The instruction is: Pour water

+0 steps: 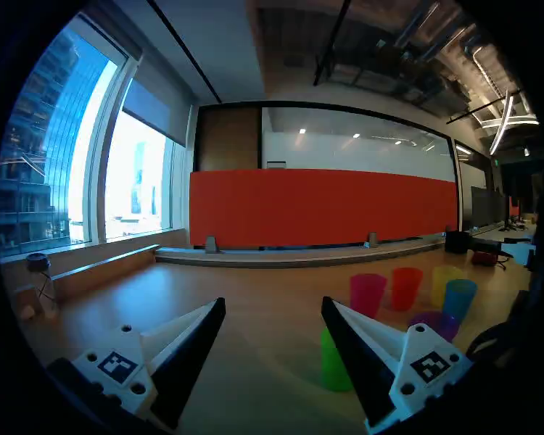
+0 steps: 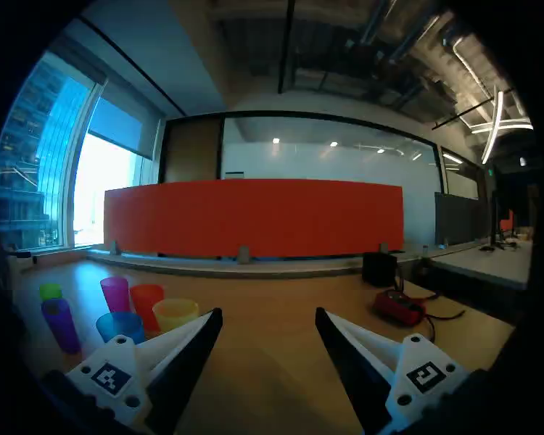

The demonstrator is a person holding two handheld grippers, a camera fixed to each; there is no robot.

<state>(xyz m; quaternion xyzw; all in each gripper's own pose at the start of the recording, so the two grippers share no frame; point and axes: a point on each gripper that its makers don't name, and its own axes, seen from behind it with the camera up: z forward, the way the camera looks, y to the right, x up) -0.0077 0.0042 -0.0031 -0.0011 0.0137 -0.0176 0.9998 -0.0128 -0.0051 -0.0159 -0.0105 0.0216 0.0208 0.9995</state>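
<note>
- Left gripper view: the left tongs (image 1: 272, 301) stand wide apart, with nothing between their fingers, over the wooden table (image 1: 272, 348).
- A green cup (image 1: 332, 362) stands upright on the table, near the tongs' right-hand finger, which partly hides it.
- Farther off to the right stand five more cups close together: a pink cup (image 1: 366, 293), a red cup (image 1: 406, 288) and a yellow cup (image 1: 444, 279) in a row.
- A blue cup (image 1: 459, 299) stands in front of the yellow one, and a purple cup (image 1: 435, 324) is nearest, its lower part hidden by the finger.
- An orange panel (image 1: 323, 206) runs across the far edge of the table; a window (image 1: 91, 181) fills the left wall.
- A small jar (image 1: 40, 279) stands near the sill at left.
- A black box (image 1: 457, 241) and a red device (image 1: 484, 256) sit at far right.
- Right gripper view: the right tongs (image 2: 268, 313) are also spread wide and hold nothing, above the table (image 2: 272, 362).
- The cups stand in a cluster at lower left, beside the left-hand finger: green cup (image 2: 51, 291) and purple cup (image 2: 60, 324) outermost, then pink cup (image 2: 116, 292), red cup (image 2: 147, 304) and yellow cup (image 2: 174, 313).
- The blue cup (image 2: 120, 326) stands in front, just behind the finger.
- All of the cups are upright; whether any holds water cannot be told.
- The red device (image 2: 399, 306), with cables, lies at right, and the black box (image 2: 379, 268) stands behind it, near the panel (image 2: 254, 217).
</note>
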